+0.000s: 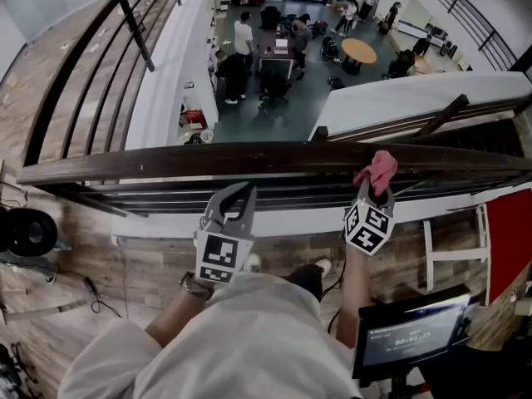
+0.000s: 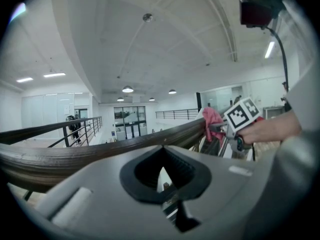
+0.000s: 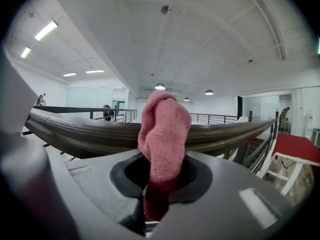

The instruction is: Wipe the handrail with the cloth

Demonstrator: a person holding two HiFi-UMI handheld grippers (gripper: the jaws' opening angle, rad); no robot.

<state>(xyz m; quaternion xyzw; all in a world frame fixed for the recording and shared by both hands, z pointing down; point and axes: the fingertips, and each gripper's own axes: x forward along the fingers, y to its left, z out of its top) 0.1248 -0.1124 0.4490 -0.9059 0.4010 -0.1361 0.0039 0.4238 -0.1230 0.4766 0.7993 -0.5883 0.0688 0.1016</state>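
Cloth (image 1: 379,169) clamped upright in right gripper (image 1: 374,194), wad pressed up at handrail (image 1: 249,158), centre right of frame, likely set for wiping stroke. Spare left gripper (image 1: 243,191) closed on nothing, parked just below rail.

cloth (image 3: 164,129): lower end buried inside my right gripper (image 3: 161,176) | handrail (image 1: 166,163): both ends cut off | screen (image 1: 411,332) print: too small

Fuzzy pink terry cloth (image 3: 163,134), smooth dark wood handrail (image 1: 249,160), matt grey plastic tongs (image 2: 165,176)

cloth (image 1: 380,171) against handrail (image 1: 166,163) | left tool (image 1: 246,189) near handrail, left of cloth
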